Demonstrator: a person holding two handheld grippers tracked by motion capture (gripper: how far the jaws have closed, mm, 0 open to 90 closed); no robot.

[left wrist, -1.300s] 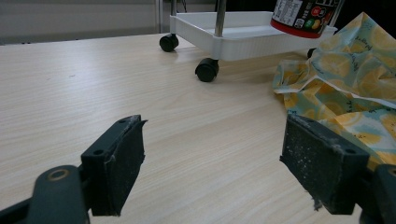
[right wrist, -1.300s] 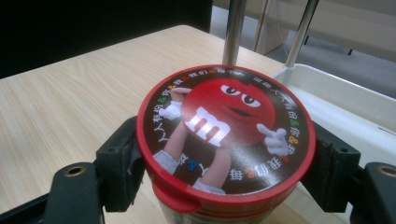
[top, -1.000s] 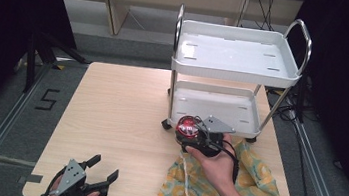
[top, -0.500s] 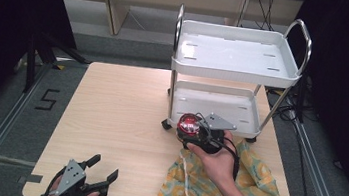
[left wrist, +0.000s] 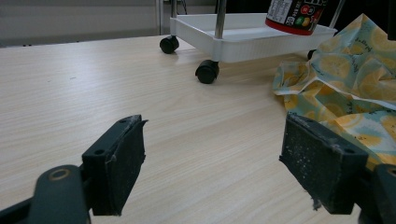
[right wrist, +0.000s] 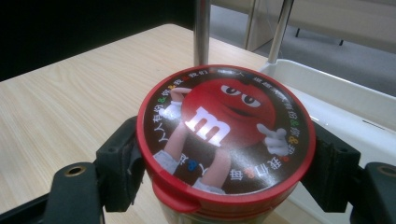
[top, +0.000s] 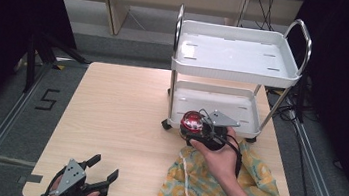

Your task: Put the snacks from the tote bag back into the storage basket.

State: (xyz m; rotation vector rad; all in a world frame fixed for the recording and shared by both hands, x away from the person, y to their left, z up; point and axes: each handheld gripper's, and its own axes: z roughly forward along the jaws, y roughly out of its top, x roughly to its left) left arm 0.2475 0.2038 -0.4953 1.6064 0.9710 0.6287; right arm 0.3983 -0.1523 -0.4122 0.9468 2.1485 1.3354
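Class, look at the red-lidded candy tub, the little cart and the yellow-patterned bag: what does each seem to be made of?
Candy tub: probably plastic, its glossy red lid catching a highlight under a printed label. Cart: white trays, likely matte moulded plastic with slots, on shiny chrome-look metal posts. Bag: soft fabric, judging by its creases and folds.

red candy tub lid (right wrist: 226, 133) shows a white "m" (plus small unreadable ring text); floor marking (top: 47, 99) reads "5".
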